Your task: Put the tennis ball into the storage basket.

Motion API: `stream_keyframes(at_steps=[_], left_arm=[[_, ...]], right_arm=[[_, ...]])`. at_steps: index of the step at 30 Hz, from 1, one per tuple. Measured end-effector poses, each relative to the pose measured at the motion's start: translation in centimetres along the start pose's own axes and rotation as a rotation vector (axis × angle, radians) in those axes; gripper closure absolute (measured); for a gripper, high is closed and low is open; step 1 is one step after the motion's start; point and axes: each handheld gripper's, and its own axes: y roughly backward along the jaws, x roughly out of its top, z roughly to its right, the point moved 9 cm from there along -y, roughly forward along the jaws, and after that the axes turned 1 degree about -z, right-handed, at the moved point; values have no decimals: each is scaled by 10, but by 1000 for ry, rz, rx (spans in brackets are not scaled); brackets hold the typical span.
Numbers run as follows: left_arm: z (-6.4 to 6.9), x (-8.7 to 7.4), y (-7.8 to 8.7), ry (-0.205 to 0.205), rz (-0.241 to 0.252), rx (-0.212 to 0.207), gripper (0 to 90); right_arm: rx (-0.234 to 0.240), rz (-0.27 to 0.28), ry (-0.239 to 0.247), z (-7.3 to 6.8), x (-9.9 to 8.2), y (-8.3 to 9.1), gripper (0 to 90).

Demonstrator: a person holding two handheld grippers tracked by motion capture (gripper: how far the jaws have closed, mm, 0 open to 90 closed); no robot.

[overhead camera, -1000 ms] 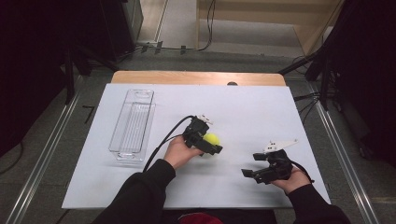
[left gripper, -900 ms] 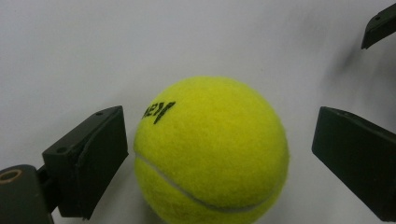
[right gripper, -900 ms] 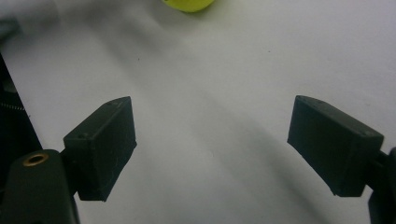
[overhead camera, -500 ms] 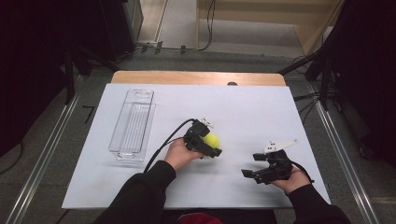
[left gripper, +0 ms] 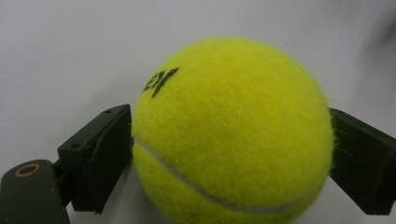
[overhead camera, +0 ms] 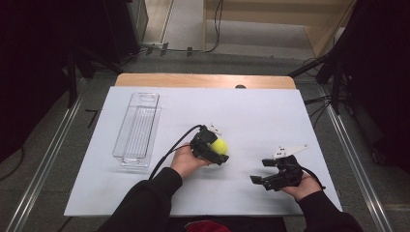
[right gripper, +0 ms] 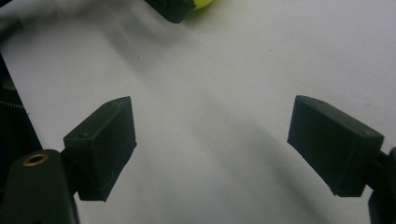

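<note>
While the left gripper (overhead camera: 216,150) sits near the middle of the white table (overhead camera: 261,116), the tennis ball (left gripper: 231,135) lies squarely between its two black jaws, which have just been closing and now press against the ball's felt on both sides, as the left gripper view shows. The right gripper (right gripper: 212,149) hovers well apart, nearer the person, jaws spread wide with nothing between them. A clear plastic tray (overhead camera: 137,128) stands off to the left of the ball.
</note>
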Motion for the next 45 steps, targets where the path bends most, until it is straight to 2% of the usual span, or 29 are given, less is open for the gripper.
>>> stream_keyframes(at_steps=[2, 5, 7, 8, 13, 15, 18, 36, 45], left_arm=[[-1, -1, 1, -7, 3, 9, 151], [-1, 0, 1, 2, 8, 7, 151], [-1, -1, 1, -8, 4, 11, 159], [-2, -1, 1, -19, 3, 29, 177], [-2, -1, 1, -18, 11, 29, 208], [0, 0, 2, -13, 22, 12, 254], [1, 0, 1, -22, 22, 17, 255], [0, 0, 3, -9, 21, 10, 265], [-1, 2, 10, 3, 28, -2, 265]], right_arm=[[0, 0, -1, 0, 0, 0, 132], [0, -1, 0, 0, 0, 0, 132], [1, 0, 0, 0, 0, 0, 132], [0, -1, 0, 0, 0, 0, 132], [0, -3, -2, 0, 0, 0, 132], [-1, -4, -2, 0, 0, 0, 132], [-1, -4, -1, 0, -1, 0, 132], [-1, -11, 3, 0, -1, -1, 132], [0, -12, 5, 0, -1, -1, 132]])
